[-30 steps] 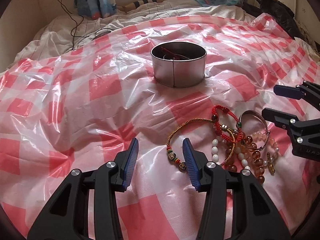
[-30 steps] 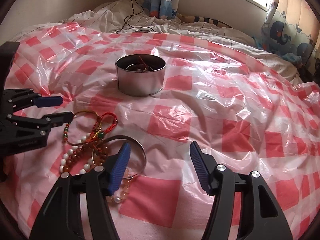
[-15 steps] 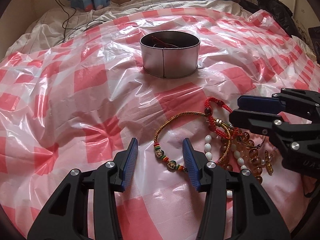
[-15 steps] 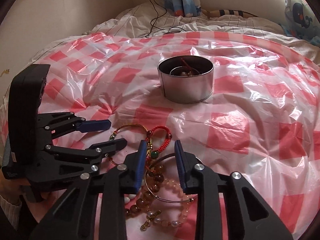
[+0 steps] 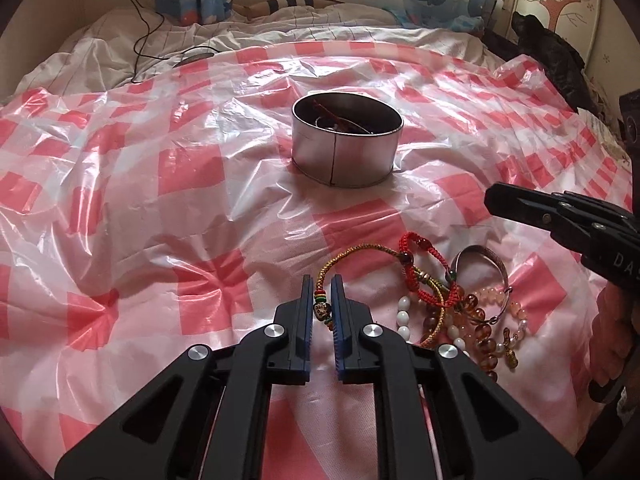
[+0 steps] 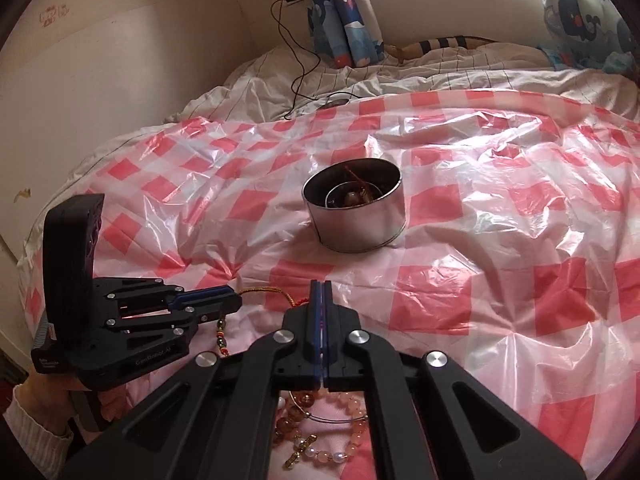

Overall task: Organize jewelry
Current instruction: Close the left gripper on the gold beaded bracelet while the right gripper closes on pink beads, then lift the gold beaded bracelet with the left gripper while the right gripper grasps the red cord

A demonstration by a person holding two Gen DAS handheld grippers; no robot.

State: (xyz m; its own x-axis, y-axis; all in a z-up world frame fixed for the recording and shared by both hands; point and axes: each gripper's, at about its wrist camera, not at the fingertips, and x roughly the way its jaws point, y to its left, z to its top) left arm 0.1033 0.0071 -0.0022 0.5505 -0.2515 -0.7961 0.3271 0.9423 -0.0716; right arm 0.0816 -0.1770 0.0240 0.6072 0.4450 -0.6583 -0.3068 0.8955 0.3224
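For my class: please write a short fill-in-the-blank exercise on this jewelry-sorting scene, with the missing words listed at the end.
1. The left gripper has its fingers closed on the beaded part of the ____ cord bracelet.
2. The round metal tin stands on a plastic sheet checked white and ____.
3. The right gripper has its fingers pressed ____.
4. The silver bangle lies ____ the tin.

Missing words: gold; red; together; outside
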